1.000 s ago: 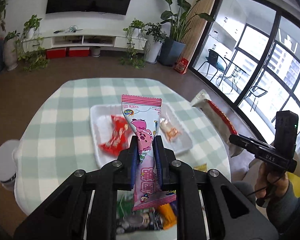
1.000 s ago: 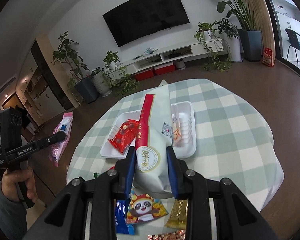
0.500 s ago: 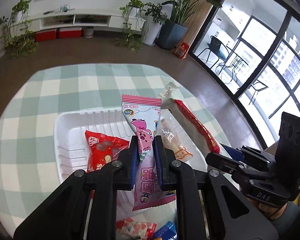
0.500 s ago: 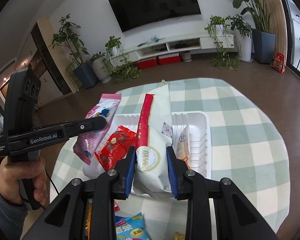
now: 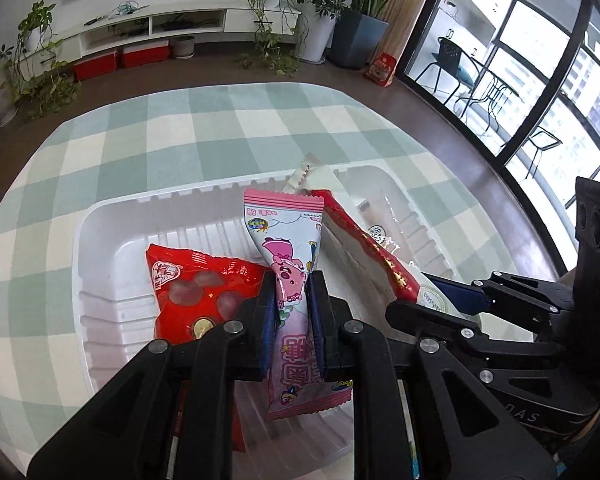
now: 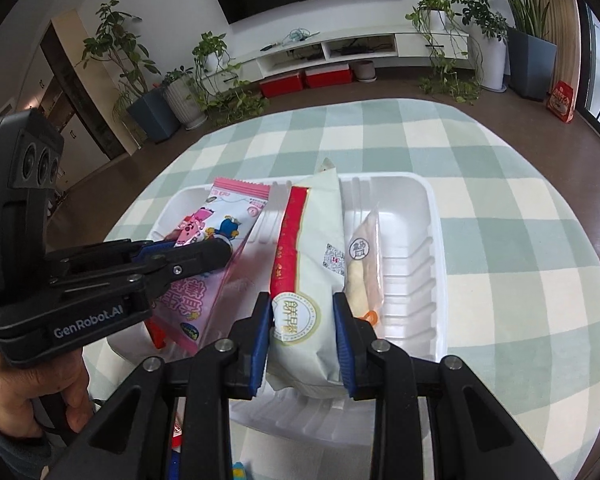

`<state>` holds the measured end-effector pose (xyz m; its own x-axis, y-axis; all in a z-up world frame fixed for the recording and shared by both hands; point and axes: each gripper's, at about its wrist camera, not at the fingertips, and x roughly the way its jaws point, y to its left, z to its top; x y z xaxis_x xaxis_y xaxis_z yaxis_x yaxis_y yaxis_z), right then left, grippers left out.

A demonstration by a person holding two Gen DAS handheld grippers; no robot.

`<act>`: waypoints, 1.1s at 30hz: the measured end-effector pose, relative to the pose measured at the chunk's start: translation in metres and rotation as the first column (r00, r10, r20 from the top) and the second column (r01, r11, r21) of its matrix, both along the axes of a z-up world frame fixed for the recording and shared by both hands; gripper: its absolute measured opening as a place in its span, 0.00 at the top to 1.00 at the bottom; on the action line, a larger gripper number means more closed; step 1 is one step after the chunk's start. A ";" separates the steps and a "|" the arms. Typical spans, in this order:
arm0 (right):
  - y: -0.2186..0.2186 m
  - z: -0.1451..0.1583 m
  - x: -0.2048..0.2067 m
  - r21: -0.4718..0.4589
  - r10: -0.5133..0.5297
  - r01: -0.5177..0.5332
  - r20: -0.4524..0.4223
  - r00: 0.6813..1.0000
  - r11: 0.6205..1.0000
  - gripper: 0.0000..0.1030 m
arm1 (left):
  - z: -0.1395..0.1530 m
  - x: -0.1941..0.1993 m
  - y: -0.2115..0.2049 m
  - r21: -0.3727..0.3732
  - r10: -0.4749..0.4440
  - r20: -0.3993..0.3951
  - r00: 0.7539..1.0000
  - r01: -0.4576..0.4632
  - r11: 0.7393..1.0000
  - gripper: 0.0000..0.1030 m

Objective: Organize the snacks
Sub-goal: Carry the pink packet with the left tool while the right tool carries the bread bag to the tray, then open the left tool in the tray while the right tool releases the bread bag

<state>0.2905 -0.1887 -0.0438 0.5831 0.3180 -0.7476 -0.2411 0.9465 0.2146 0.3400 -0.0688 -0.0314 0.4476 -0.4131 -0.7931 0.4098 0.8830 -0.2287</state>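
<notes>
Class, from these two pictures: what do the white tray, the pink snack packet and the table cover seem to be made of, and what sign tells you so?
White tray: probably thin moulded plastic or foam, smooth, with ribbed walls.
Pink snack packet: glossy printed plastic film, with a crimped seal and creases where the left gripper pinches it.
Table cover: looks like matt woven cloth, checked green and cream.

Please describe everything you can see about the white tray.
The white tray is a shallow rectangular dish, apparently thin moulded plastic, with ribbed walls and rounded corners. It lies flat on the checked tablecloth. Inside lie a red packet and a small clear packet. The pink packet and the white packet, each gripped, hang over it.
</notes>
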 end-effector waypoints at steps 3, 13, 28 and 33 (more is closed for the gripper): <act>0.002 -0.003 0.000 -0.011 0.005 -0.005 0.000 1.000 1.000 0.69 | -0.009 0.001 -0.001 0.009 0.003 -0.006 1.000 -0.003 1.000 0.86; 0.006 -0.015 -0.001 -0.024 0.013 -0.014 -0.025 1.000 1.000 0.69 | -0.013 0.001 -0.001 0.027 0.007 0.002 1.000 -0.007 1.000 0.85; 0.005 -0.011 -0.004 -0.041 0.015 -0.016 -0.023 1.000 0.999 0.66 | -0.005 -0.007 0.000 0.017 0.023 0.032 0.999 -0.024 1.000 0.40; 0.002 -0.006 -0.006 -0.036 0.006 -0.006 -0.006 1.000 0.999 0.64 | 0.005 -0.013 0.005 0.003 0.035 0.040 0.999 -0.035 0.999 0.40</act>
<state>0.2846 -0.1870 -0.0495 0.5767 0.2942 -0.7622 -0.2460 0.9521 0.1814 0.3267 -0.0636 -0.0268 0.4929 -0.3936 -0.7760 0.3877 0.8977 -0.2091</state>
